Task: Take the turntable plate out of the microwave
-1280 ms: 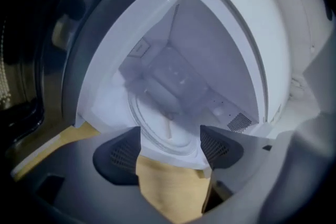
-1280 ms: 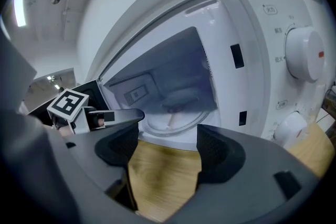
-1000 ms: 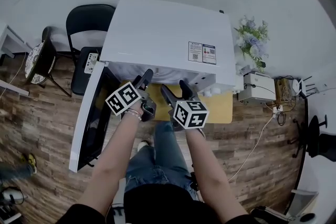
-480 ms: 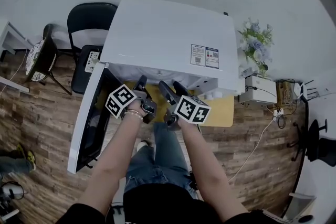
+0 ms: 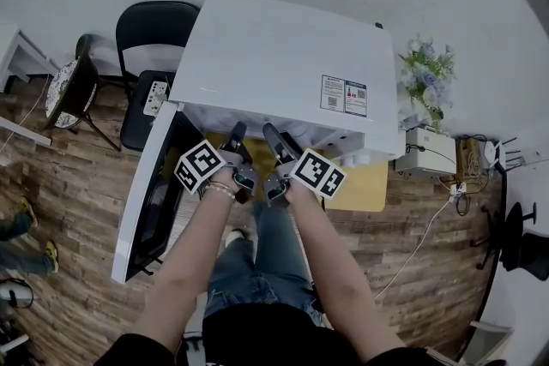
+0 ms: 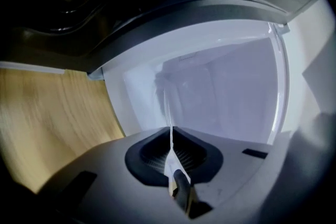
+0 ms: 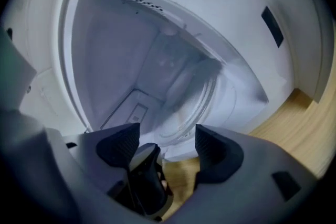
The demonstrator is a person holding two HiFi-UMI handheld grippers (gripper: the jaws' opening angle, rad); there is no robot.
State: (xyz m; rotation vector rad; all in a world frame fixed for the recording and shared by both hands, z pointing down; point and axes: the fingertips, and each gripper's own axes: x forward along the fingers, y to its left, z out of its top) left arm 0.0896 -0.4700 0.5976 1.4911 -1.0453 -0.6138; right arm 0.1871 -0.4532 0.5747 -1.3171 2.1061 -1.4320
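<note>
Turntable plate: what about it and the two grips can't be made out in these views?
- Head view: the microwave top hides its cavity, the turntable plate and both grippers' jaw tips.
- Left gripper view: the left gripper is shut on a thin edge-on sliver, seemingly the plate's rim; the rest is out of sight.
- Right gripper view: the right gripper is open; clear glass on white blurs the near rim, so the gap is unclear.

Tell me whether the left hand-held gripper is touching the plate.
Touching. The left gripper view shows the left hand-held gripper shut on the plate, whose thin glass rim runs edge-on between its pads.
</note>
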